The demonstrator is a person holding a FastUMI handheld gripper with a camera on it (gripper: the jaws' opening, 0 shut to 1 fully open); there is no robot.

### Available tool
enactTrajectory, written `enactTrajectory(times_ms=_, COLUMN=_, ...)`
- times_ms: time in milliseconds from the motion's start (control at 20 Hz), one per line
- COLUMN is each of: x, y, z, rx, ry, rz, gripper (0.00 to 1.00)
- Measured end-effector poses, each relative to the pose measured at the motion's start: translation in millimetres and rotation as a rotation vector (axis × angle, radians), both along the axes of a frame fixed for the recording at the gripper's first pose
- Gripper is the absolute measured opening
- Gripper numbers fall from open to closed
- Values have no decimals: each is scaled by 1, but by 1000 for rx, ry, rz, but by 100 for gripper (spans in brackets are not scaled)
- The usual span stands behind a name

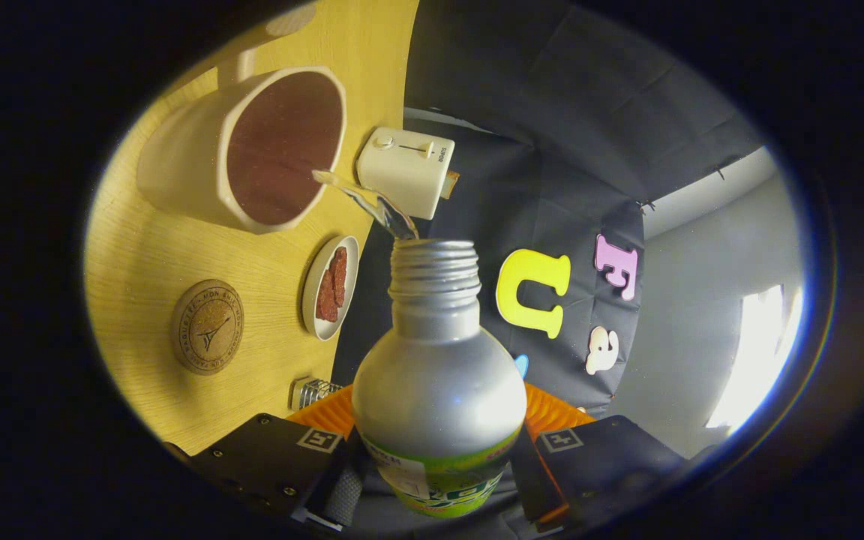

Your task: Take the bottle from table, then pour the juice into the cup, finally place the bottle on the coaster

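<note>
My gripper [438, 457] is shut on a silver bottle [438, 375] with a green label, held between the fingers and tipped over toward the table. A thin clear stream [364, 202] runs from its open threaded neck [433, 266] into a white cup [252, 150] with a dark inside, which stands on the wooden table [147, 255] beyond the bottle's mouth. A round cork coaster [208, 327] lies on the table beside the cup, nearer to the fingers.
A white toaster [406, 171] stands past the cup at the table's far edge. A small white plate [331, 286] with reddish food lies between the coaster and the bottle's neck. A small ridged metal cap [316, 391] rests on the table close to the fingers.
</note>
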State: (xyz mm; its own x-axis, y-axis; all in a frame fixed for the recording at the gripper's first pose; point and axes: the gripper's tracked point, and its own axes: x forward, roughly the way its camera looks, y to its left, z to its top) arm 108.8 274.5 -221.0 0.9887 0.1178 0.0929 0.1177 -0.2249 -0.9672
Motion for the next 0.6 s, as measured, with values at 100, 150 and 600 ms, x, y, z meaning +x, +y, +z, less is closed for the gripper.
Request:
enactTrajectory(times_ms=100, x=3, y=-1, z=3, rx=-4, ry=-6, rz=0, gripper=80)
enactTrajectory(times_ms=150, x=3, y=-1, z=5, rx=-6, ry=-8, rz=1, gripper=80)
enactTrajectory(times_ms=600, x=3, y=-3, z=16, rx=-49, ry=-26, rz=7, gripper=80)
